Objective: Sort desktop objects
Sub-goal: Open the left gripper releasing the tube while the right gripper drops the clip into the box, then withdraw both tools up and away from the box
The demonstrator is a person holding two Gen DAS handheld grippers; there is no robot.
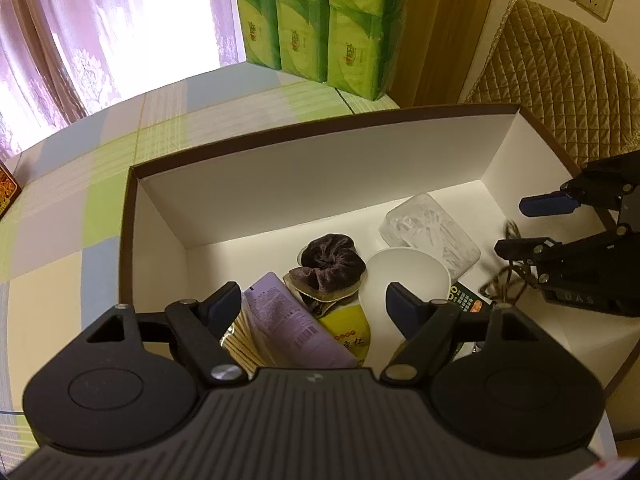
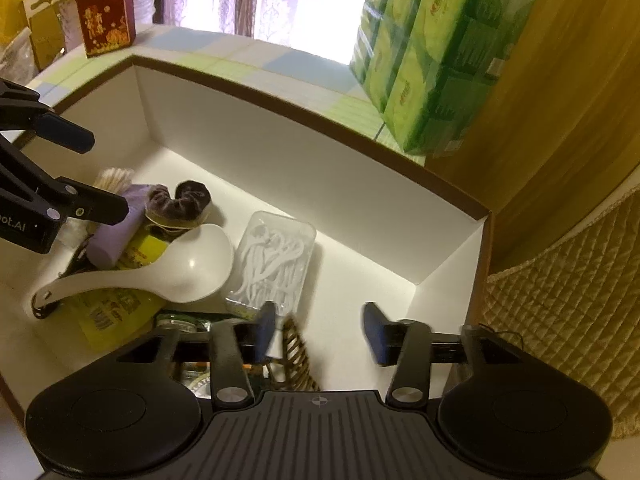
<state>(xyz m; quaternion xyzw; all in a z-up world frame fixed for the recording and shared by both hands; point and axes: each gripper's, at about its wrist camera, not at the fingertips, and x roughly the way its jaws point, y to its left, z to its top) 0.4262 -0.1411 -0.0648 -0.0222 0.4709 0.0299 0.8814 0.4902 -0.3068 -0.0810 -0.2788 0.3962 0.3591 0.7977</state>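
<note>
desktop objects lie heaped in the white box (image 1: pixel 280 184) with the brown rim, toward my left side of it: a purple tube (image 1: pixel 288 320) leaning on a bundle of cotton swabs (image 1: pixel 240 340), a dark velvet scrunchie (image 1: pixel 332 264) behind it, a white spoon (image 2: pixel 176 268) resting across yellow packets (image 2: pixel 140 252), and a clear case of floss picks (image 2: pixel 276 260) just beside the spoon's bowl. my left gripper (image 1: pixel 316 304) hangs over the tube and packets with its jaws wide and nothing between them. my right gripper (image 2: pixel 320 330) sits low at the near wall of the box, jaws wide too, gripping nothing; a brown hair clip (image 2: pixel 298 354) lies just inside its left finger, blurred. green tissue packs (image 1: pixel 320 20) stand on the checked tablecloth (image 1: pixel 60 220) behind the box.
</note>
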